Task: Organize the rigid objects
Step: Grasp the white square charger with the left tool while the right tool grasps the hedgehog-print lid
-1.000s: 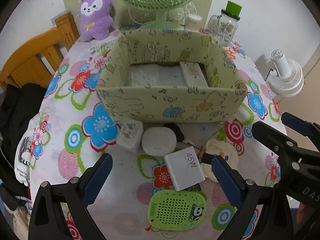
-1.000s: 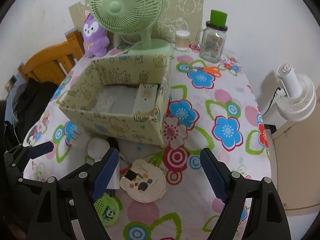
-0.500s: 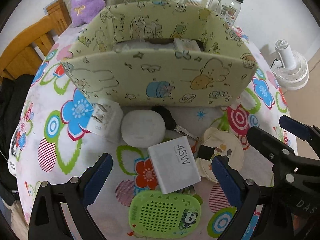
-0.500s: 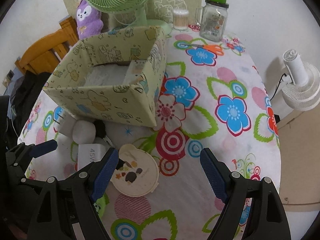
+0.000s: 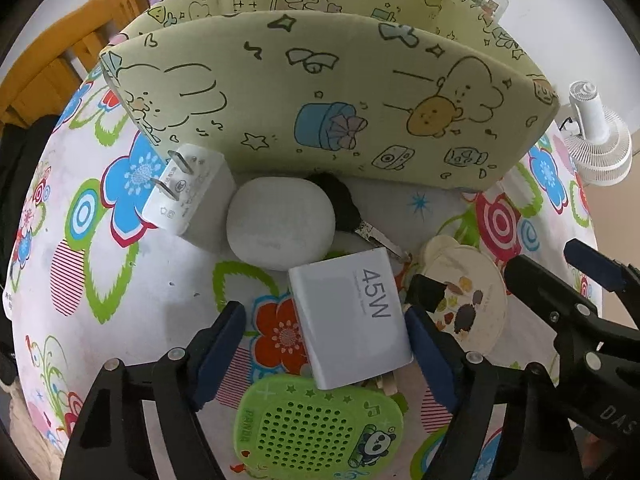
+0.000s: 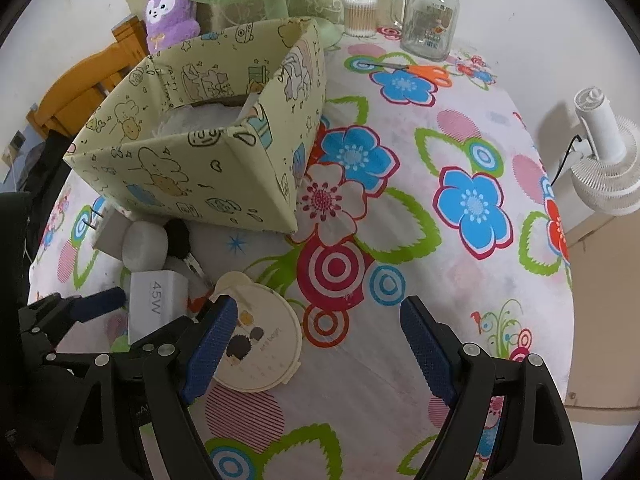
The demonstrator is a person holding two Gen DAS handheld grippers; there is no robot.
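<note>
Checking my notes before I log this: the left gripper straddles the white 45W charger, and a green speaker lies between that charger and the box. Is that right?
Not quite. The left gripper does straddle the 45W charger, its jaws just closing in, but the green speaker lies on the charger's near side, away from the box. The left wrist view shows it.

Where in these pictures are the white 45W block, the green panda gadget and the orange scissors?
45W block [image 5: 352, 316], left wrist view, its printed top face.
Green panda gadget [image 5: 316, 428], left wrist view, its perforated grille.
Orange scissors [image 6: 434, 73], right wrist view, its handles.

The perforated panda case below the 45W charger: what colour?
Bright green case, clearest in the left wrist view.
</note>
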